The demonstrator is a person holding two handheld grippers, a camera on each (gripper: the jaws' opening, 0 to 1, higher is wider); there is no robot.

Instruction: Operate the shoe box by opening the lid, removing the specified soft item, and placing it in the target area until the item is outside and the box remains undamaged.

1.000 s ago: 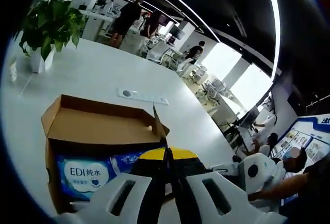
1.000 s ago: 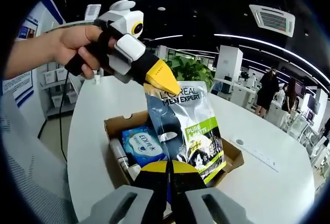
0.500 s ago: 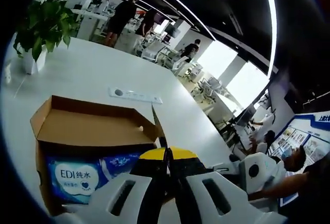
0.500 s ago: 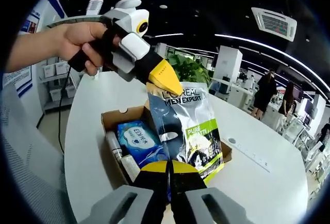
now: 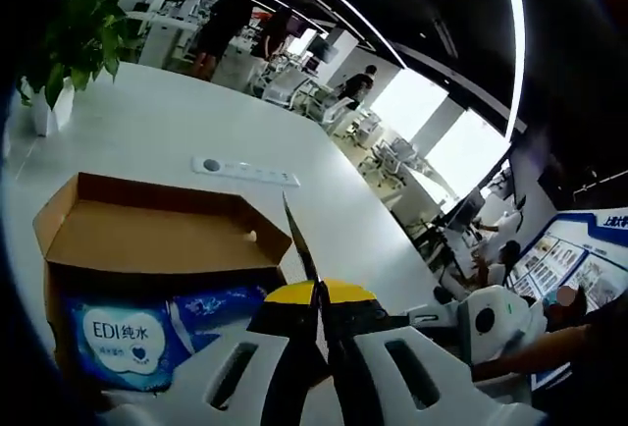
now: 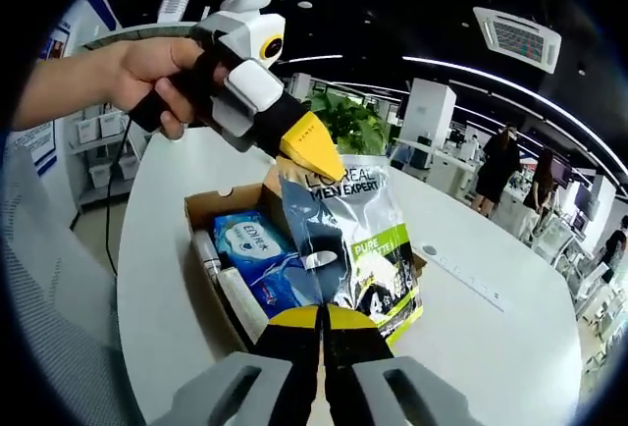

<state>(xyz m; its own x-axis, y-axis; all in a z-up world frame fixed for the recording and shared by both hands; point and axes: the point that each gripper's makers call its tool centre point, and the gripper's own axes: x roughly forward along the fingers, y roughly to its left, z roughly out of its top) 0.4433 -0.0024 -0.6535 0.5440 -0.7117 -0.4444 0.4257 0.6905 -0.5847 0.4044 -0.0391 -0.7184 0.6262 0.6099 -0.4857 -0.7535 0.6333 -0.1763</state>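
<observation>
Left gripper clamps the L'Oreal Men Expert pouch at its top; right gripper, jaws closed, pinches its bottom edge above the open shoe box.

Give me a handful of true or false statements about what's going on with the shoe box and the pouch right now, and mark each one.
1. The shoe box is open. True.
2. The left gripper is shut on the top edge of the L'Oreal Men Expert pouch. True.
3. The pouch lies flat on the table. False: it hangs upright, held from above and below by the two grippers.
4. A blue wet wipes pack lies inside the box. True.
5. The right gripper is open and clear of the pouch. False: its jaws are shut on the pouch's lower edge.
6. The potted plant stands inside the box. False: it stands on the table behind the pouch.
</observation>
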